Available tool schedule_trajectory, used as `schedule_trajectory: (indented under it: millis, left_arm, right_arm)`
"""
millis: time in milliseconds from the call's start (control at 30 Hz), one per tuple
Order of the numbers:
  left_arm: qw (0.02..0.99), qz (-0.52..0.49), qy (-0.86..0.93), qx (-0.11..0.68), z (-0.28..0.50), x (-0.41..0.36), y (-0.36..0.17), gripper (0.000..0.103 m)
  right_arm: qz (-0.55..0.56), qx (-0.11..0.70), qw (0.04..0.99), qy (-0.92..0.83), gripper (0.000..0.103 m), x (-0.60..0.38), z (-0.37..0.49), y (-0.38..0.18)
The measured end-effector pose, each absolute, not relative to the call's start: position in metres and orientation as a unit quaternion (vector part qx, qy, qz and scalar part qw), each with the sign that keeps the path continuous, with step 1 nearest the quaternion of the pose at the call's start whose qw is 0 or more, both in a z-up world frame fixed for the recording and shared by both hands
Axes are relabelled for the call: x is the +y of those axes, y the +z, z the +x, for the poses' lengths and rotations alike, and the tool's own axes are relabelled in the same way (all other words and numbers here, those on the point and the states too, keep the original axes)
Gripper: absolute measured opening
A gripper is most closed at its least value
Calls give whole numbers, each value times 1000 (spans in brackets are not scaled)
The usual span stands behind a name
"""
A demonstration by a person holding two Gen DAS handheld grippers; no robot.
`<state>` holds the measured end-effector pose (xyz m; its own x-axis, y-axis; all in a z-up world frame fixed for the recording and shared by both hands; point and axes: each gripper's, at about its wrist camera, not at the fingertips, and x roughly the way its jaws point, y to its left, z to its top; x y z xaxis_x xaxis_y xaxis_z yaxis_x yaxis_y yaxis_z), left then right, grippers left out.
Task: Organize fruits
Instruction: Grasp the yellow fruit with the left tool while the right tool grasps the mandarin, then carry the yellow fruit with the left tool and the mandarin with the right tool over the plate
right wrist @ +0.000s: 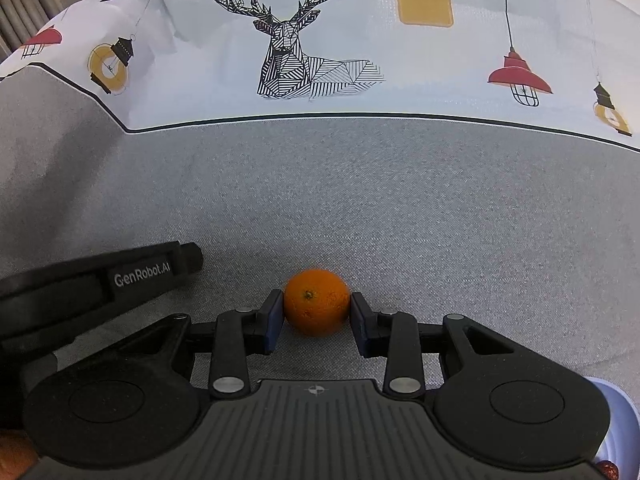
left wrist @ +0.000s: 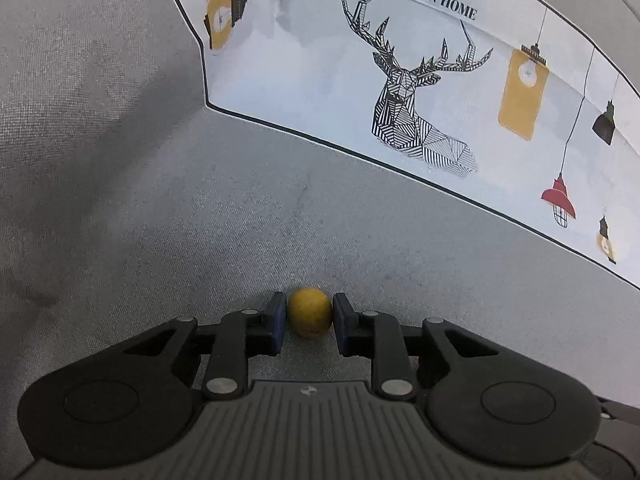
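In the left wrist view my left gripper (left wrist: pixel 310 312) is shut on a small yellow-brown round fruit (left wrist: pixel 310 311), its blue pads (left wrist: pixel 278 320) pressed to both sides, above the grey cloth. In the right wrist view my right gripper (right wrist: pixel 317 304) is shut on an orange (right wrist: pixel 317 302), stem end facing the camera, the pads (right wrist: pixel 274 320) touching its sides. The left gripper's black body (right wrist: pixel 100 280), marked GenRobot.AI, shows at the left of the right wrist view.
A grey tablecloth (right wrist: pixel 360 200) with a white printed band of deer and lamps (right wrist: pixel 320 60) covers the table. A pale blue bowl rim (right wrist: pixel 618 420) with something red in it sits at the bottom right corner. An orange shape (right wrist: pixel 12 456) shows at the bottom left.
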<state>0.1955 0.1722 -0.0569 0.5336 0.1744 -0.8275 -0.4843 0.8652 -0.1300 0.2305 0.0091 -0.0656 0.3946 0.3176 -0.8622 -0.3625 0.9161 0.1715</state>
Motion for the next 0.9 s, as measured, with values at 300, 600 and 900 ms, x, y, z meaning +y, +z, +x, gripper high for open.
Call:
schedule_trajectory:
  millis: [300,600,900]
  left_arm:
    - [859,-170,199,440,195,172,-53,27]
    - [869,-172,191,423,191,163,-30,27]
    - [884,-176,174,397,183,145,5,27]
  right_arm:
    - [-19,510,835,205,37,9,230,-63]
    - [-9,493,844,209,37,2,228,-47]
    - [30,445,872,199,37,-26,222,-12]
